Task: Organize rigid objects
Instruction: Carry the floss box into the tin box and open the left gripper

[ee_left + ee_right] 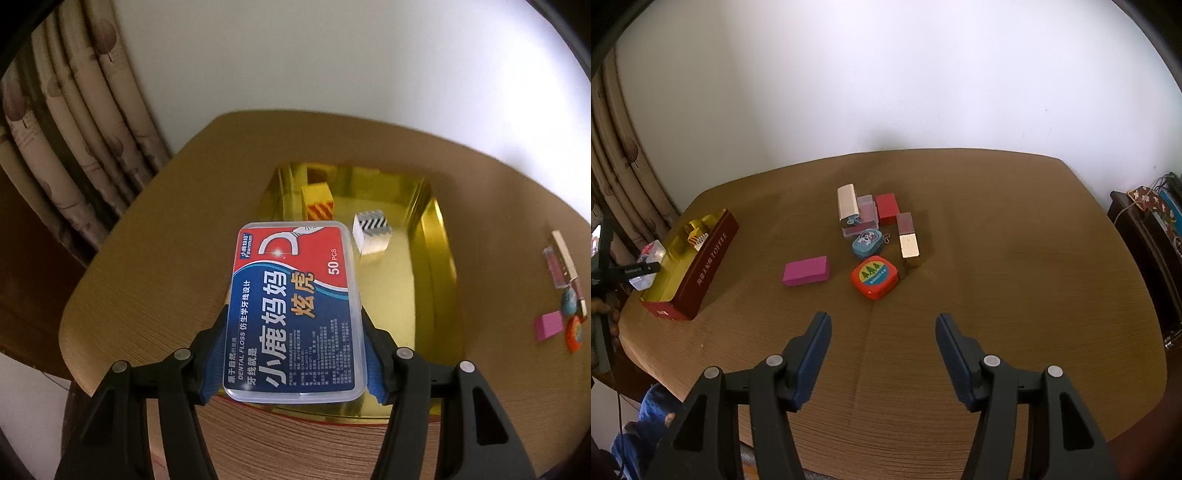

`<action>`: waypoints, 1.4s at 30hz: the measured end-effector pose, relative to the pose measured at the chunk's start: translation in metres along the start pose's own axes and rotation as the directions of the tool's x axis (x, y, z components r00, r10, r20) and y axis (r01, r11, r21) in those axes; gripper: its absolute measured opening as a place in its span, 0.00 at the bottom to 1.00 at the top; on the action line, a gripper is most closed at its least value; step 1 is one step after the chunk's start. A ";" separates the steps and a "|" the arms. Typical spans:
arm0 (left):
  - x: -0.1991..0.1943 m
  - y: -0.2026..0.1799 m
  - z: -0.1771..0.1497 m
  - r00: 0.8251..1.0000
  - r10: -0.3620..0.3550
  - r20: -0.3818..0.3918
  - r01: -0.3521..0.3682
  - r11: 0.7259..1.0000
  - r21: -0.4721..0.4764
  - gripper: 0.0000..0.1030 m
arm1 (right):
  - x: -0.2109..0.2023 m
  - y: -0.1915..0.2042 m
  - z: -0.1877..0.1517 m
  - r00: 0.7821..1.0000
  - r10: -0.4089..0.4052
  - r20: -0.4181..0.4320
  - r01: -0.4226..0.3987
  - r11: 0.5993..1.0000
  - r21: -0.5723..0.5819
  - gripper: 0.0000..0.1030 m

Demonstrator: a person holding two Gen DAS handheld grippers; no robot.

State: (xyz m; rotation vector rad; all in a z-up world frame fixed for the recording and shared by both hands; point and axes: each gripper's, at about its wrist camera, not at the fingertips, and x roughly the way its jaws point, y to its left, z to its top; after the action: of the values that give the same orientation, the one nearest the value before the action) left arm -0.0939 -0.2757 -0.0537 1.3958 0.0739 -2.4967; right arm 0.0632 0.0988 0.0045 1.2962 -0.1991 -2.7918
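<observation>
Here the left gripper [295,354] clamps a dental floss box [293,310] in its jaws above the gold-lined tin [436,236] on the desk [997,295]; the right gripper [882,325] hangs with jaws apart.

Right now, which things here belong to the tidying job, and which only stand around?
For the job:
- floss box, held in the left gripper
- red tin
- pink block
- orange tape measure
- right gripper, open

Only around:
- curtain
- wall
- dark cabinet
</observation>
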 end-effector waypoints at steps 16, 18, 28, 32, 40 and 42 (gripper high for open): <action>0.039 0.009 -0.021 0.998 0.046 -0.052 -0.043 0.997 0.058 0.55 | 0.003 0.000 0.000 1.000 0.002 -0.006 -0.002 1.000 -0.004 0.58; 0.038 0.007 -0.023 0.997 0.057 -0.051 -0.053 0.995 0.084 0.55 | 0.003 0.000 0.000 1.000 0.001 -0.006 -0.001 1.000 -0.002 0.58; 0.040 0.010 -0.022 0.996 0.069 -0.056 -0.064 0.995 0.079 0.56 | 0.005 -0.002 0.000 1.000 -0.006 -0.006 0.006 1.000 -0.008 0.58; 0.040 0.008 -0.025 0.996 0.071 -0.049 -0.067 0.995 0.075 0.56 | 0.007 -0.006 0.000 1.000 -0.016 -0.011 0.016 1.000 -0.005 0.58; 0.032 0.009 -0.031 1.000 0.022 -0.013 -0.021 0.998 0.056 0.74 | 0.018 -0.025 -0.001 0.997 -0.071 -0.031 0.072 0.997 0.021 0.58; 0.018 0.011 -0.034 0.998 -0.037 0.054 0.035 0.999 0.029 0.86 | 0.023 -0.030 -0.003 0.995 -0.088 -0.037 0.089 0.996 0.027 0.58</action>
State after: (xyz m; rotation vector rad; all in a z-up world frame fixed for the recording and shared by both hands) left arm -0.0721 -0.2843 -0.0859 1.3475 0.0530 -2.5731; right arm 0.0507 0.1263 -0.0185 1.3934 -0.1856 -2.8461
